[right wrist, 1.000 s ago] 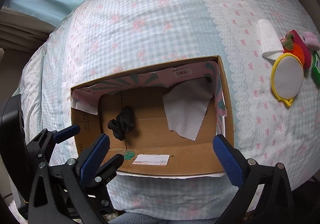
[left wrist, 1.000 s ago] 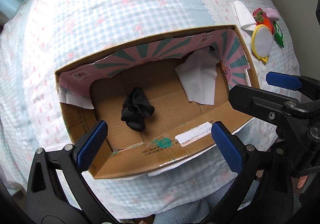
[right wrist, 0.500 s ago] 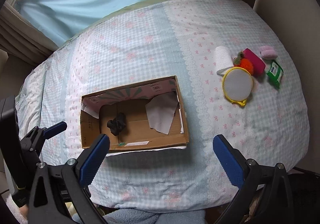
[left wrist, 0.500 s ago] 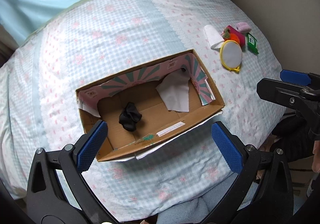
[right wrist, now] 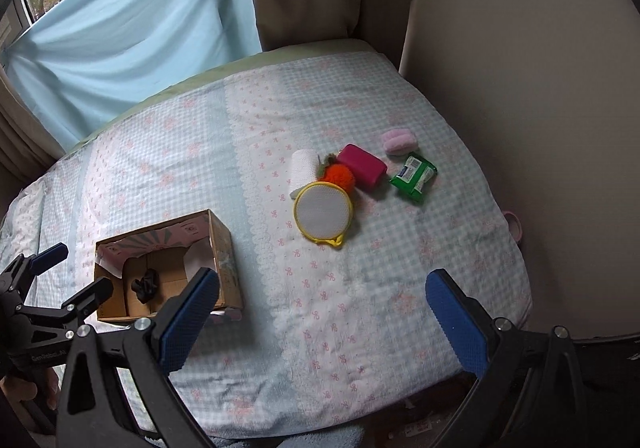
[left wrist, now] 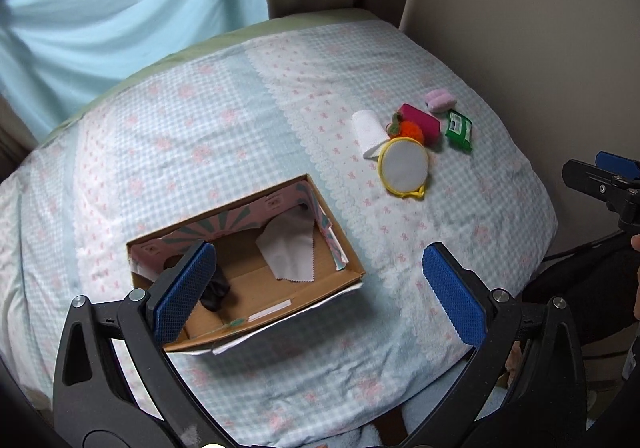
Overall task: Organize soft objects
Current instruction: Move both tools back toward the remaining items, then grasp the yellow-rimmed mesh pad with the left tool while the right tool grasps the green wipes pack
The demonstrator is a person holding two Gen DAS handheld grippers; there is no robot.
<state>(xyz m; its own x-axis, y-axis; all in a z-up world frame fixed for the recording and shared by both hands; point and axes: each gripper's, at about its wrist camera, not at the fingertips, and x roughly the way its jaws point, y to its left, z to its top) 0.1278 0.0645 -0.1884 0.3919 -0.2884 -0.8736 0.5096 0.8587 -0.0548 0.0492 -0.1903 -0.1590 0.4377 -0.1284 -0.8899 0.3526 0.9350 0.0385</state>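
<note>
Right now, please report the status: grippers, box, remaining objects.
Left gripper open, right gripper open, both empty. Cardboard box holds black scrunchie, white cloth. Pile near yellow-rimmed pad unsorted, nothing blocking.

The bed (right wrist: 360,288) is covered in soft, matt checked cotton cloth with a lace-like strip. A box (left wrist: 344,248) of plain brown cardboard is lined with printed paper. A fluffy orange pom-pom (right wrist: 340,174), a white mesh disc (right wrist: 322,210) rimmed in yellow fabric, and a glossy green plastic packet (right wrist: 412,178) are seen at 1 o'clock.
</note>
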